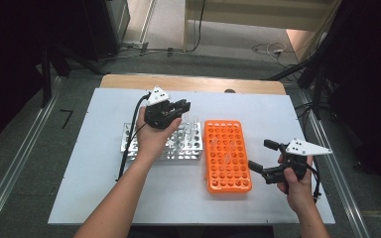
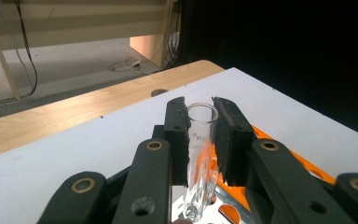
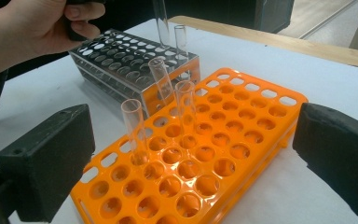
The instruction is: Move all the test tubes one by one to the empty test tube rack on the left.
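Note:
My left gripper (image 1: 181,106) hovers over the right end of a metal tube rack (image 1: 178,153), shut on a clear glass test tube (image 2: 200,140) that hangs upright between its pads. From the right gripper view that held tube (image 3: 160,21) sits just above the metal rack (image 3: 98,56), beside another tube (image 3: 182,44) standing in it. An orange tube rack (image 1: 228,188) lies in the middle of the table. Three glass tubes (image 3: 135,130) stand in the orange rack (image 3: 289,119). My right gripper (image 1: 260,157) rests open just right of the orange rack, with nothing between its pads (image 3: 46,163).
Both racks sit on a white board (image 1: 104,188) over a wooden table (image 1: 193,82). The person's left hand (image 3: 37,28) is close over the metal rack. Cables and dark stands lie on the floor beyond the table.

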The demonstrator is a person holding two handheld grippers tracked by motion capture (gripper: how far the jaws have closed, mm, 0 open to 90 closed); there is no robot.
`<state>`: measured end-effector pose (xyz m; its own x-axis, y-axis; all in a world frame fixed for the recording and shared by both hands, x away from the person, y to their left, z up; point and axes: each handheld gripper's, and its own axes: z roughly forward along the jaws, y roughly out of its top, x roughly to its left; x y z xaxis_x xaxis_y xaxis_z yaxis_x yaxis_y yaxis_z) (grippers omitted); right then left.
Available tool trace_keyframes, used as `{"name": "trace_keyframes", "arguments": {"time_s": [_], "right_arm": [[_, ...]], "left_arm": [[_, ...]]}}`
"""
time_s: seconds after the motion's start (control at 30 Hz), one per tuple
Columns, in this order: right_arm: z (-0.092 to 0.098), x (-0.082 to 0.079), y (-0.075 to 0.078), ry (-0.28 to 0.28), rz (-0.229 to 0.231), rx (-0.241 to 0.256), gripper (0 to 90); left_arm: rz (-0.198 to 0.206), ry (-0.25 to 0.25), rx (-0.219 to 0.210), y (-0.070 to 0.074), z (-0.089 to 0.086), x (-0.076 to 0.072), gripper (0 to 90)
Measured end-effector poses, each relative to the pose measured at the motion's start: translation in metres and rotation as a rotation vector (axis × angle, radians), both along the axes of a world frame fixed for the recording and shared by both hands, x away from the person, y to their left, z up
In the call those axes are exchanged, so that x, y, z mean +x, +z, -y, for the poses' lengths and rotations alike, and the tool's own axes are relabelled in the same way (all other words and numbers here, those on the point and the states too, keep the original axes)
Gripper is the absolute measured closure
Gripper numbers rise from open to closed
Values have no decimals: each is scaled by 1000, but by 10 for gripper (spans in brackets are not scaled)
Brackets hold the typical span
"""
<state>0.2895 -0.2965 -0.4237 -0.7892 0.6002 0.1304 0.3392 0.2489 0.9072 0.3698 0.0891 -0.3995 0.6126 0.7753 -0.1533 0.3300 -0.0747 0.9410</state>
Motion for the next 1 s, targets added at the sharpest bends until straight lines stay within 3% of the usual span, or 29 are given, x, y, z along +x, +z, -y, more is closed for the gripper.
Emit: {"name": "trace_keyframes", "arguments": {"time_s": [1.0], "right_arm": [[2,1,0,-3,-6,18,0]], "left_arm": [[-13,1,122,-21,18,1,755]]}}
